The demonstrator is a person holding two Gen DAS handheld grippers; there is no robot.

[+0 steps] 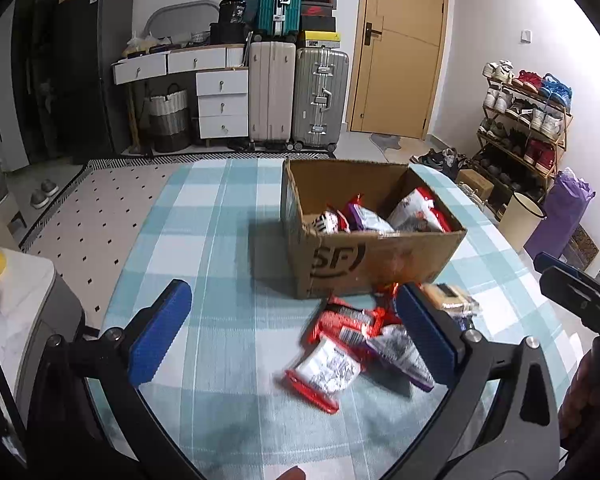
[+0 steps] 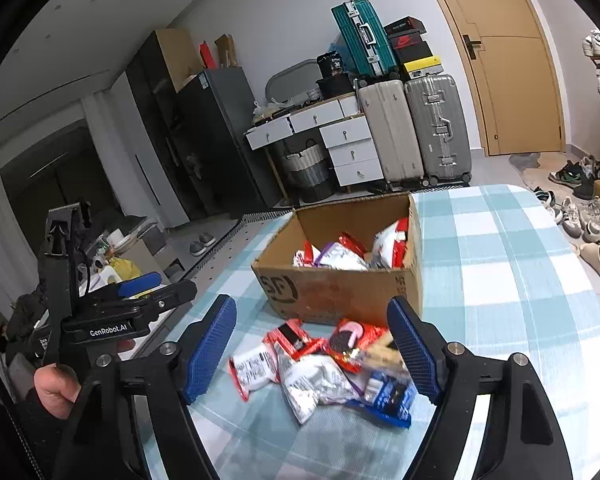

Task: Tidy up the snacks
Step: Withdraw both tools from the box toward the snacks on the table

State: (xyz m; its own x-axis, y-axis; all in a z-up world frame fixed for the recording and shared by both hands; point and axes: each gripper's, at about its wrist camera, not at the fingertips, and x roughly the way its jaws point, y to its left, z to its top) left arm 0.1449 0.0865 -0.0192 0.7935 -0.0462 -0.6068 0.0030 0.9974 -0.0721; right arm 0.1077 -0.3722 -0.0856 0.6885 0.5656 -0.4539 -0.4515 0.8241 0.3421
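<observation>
Snack packets [image 2: 320, 372] lie in a loose heap on the checked blue-and-white cloth of the counter [image 2: 500, 280], just in front of the cardboard box [image 2: 340, 292]. More packets [image 1: 372, 216] already sit inside that box, red, white and purple wrappers leaning against one another. From my left wrist view I see the same heap [image 1: 352, 344] low and right of centre, blurred, with a pale wafer-like pack [image 1: 450, 298] at its far edge near the box.

My left gripper [image 1: 296, 332] has its jaws spread wide; nothing sits between the pads, and the right-hand blue pad [image 1: 424, 336] overlaps the heap in the picture without my being able to tell whether it touches. My right gripper [image 2: 314, 350] also has its jaws apart, framing the heap from either side, with no pad pressing on a packet. A blue-wrapped pack [image 2: 392, 396] lies nearest its right pad.

In the right wrist view I see the left gripper off to the side, gripped by a hand [image 2: 56, 388] at the counter's edge. Behind the counter stand suitcases [image 1: 300, 96] and a white chest of drawers [image 1: 220, 100].
</observation>
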